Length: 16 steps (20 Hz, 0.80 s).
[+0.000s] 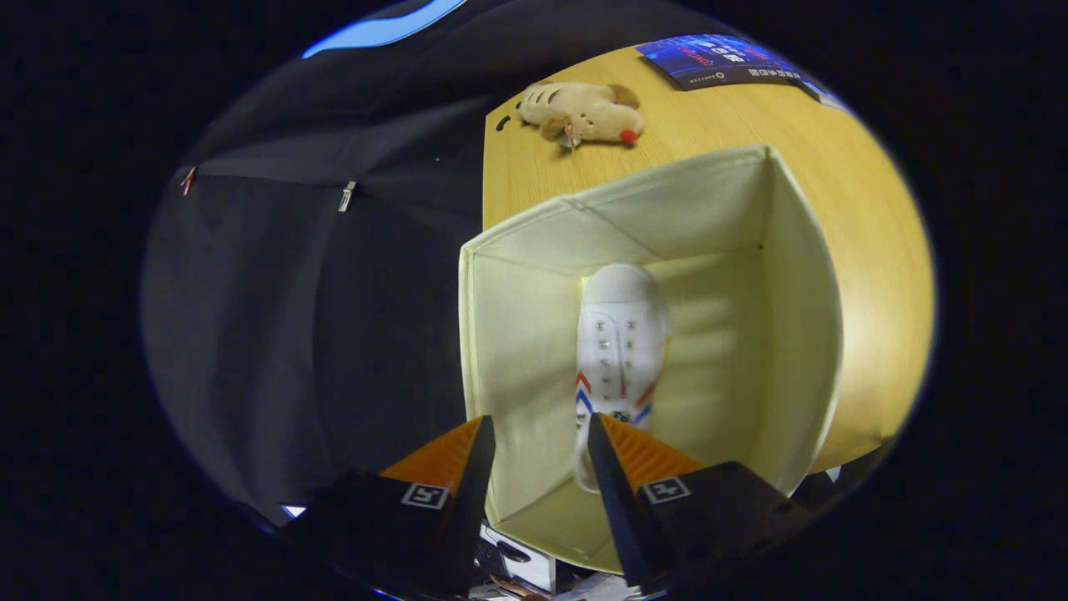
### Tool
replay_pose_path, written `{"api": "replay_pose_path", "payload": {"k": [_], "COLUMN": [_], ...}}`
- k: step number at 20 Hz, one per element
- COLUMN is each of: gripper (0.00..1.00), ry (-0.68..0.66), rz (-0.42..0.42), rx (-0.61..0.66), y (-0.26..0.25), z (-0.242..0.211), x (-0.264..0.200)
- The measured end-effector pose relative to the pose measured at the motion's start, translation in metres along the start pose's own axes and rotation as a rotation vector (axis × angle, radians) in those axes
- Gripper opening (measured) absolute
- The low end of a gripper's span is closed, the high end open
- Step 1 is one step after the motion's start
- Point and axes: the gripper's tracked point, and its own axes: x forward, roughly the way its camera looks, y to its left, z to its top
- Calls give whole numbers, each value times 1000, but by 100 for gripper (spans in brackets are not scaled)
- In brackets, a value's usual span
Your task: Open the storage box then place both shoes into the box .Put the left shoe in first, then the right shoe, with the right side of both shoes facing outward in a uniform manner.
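The cream fabric storage box (667, 179) stands open on the wooden table (868, 250), and I look down into it. One white shoe (622, 334) with red and blue stripes lies on the box floor, toe pointing away from me. Its heel end is partly hidden behind my right finger. My gripper (540, 421) hovers above the box's near side with its fingers apart. Nothing is pressed between them, and the shoe sits just ahead of and below the right finger.
A tan plush toy (584, 113) lies on the table beyond the box. A dark printed sheet (717, 60) sits at the table's far corner. The black booth cloth (317, 292) hangs beside the box's left wall.
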Motion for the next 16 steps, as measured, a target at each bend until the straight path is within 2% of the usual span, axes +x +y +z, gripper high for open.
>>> {"api": "replay_pose_path", "payload": {"k": [1,4,6,7,10,13,14,16], "gripper": [80,80,86,93,93,96,97,96], "ry": [-2,-25,-27,-36,-89,-145,-183,-255], "rz": [1,37,96,121,179,216,217,166], "rx": [-4,-7,-18,-45,-150,-170,-167,-185], "y": [-1,3,14,17,12,-8,-19,-57], "z": [0,9,11,13,23,36,45,64], "x": [-2,-19,-43,-58,-114,-174,-194,-229]}}
